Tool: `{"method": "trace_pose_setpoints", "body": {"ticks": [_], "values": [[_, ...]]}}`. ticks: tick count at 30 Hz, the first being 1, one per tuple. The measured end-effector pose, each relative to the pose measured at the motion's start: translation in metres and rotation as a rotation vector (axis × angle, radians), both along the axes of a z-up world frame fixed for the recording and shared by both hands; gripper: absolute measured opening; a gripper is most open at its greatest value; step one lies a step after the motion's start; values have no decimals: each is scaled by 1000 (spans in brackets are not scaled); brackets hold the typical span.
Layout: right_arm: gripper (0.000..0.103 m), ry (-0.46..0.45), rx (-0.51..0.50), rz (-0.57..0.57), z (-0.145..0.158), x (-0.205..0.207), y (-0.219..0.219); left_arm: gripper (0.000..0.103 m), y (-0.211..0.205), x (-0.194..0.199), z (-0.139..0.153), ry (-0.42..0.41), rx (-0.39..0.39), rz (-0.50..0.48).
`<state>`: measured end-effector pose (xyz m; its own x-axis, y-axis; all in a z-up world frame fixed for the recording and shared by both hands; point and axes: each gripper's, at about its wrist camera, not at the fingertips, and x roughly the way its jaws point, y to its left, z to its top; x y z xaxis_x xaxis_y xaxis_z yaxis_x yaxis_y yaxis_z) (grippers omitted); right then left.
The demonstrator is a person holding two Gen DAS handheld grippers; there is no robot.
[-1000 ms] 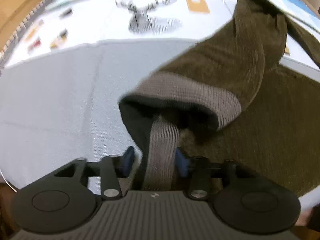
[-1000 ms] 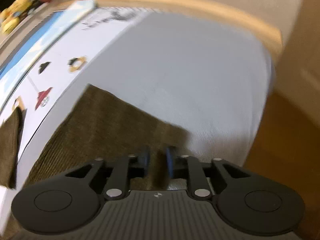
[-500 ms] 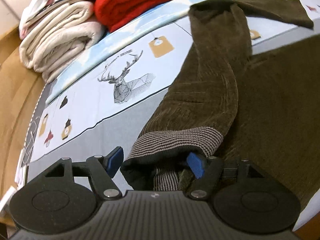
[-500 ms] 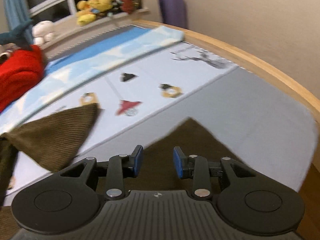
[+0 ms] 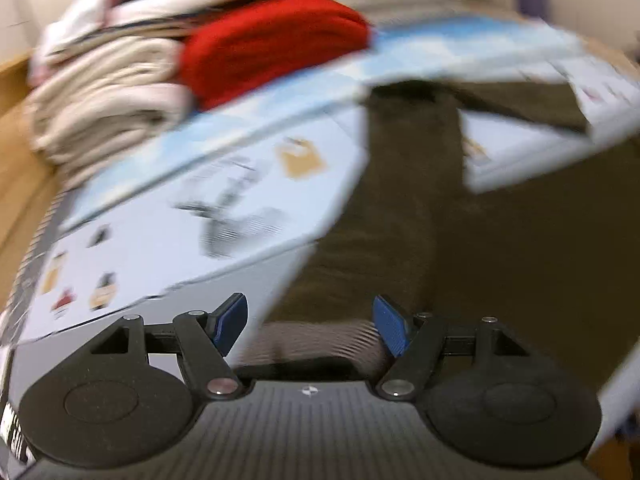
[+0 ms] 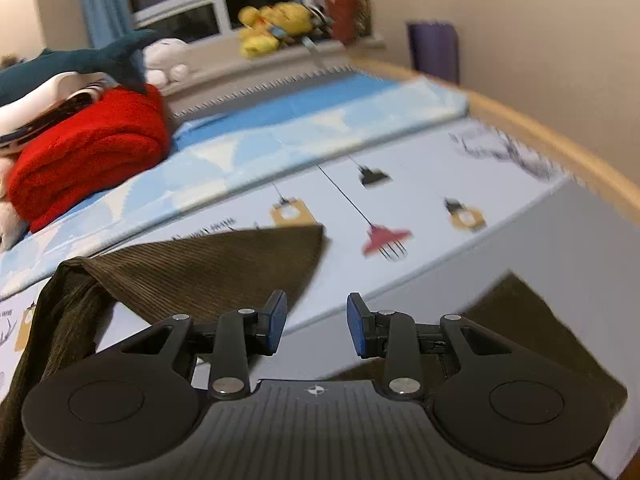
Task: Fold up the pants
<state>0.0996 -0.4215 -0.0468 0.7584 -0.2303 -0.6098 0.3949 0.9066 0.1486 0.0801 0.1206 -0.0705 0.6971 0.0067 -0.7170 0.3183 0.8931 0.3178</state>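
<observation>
Lying spread on the bed, ahead of and under the left gripper: the brown corduroy pants, one leg running long and straight away from the gripper toward the far side, then bending right across the patterned sheet. Sitting just in front of the blue pads, the striped ribbed waistband, nearest the gripper and touched by neither pad. Standing wide open, jaws having just been opening, cloth lying between and below them but not pinched. Piling up far left of the gripper: cream blankets and a folded red blanket, all blurred.

Hovering over the same pants, the right gripper, jaws part open with nothing between them. Tapering to a point ahead and slightly left, the leg end; showing another brown corner low right. Resting far left, the red blanket; beyond it, plush toys along a window ledge. No containers showing.
</observation>
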Motion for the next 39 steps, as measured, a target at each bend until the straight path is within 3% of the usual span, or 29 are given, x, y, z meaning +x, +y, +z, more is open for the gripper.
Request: {"method": "trace_pose_setpoints", "body": {"ticks": [4,5,6,7,9,13,14,15,16,17,21,24,27,32,39], "values": [[40,19,-80,66,3,15,31,71,-30,3,-32,61,183,-103],[42,25,-82,81,3,19,37,55,-32,8,-38,70,217,-103],[42,32,-82,96,4,22,43,31,-31,14,-42,90,220,-101],[42,38,-79,109,5,25,48,26,-27,22,-43,101,220,-75],[42,39,-74,120,6,30,56,23,-9,44,-35,29,249,88],[42,34,-52,133,9,39,65,23,50,89,0,-254,337,636],[42,34,-50,137,9,40,67,26,58,93,4,-271,300,686],[42,38,-52,141,8,42,69,33,64,95,8,-259,197,700],[42,44,-55,146,6,44,71,33,67,97,10,-234,92,694],[42,53,-58,152,4,47,72,33,65,99,9,-215,44,678],[42,89,-59,169,-5,59,74,33,34,112,-2,-160,-9,526],[42,127,-36,173,-17,71,70,33,15,124,-17,-54,-168,452],[43,179,11,167,-34,83,62,33,-25,130,-31,26,-276,383],[44,286,188,115,-76,103,37,38,-83,149,-44,82,-368,256],[44,355,365,61,-122,118,15,57,-152,186,-62,90,-428,117]]}}
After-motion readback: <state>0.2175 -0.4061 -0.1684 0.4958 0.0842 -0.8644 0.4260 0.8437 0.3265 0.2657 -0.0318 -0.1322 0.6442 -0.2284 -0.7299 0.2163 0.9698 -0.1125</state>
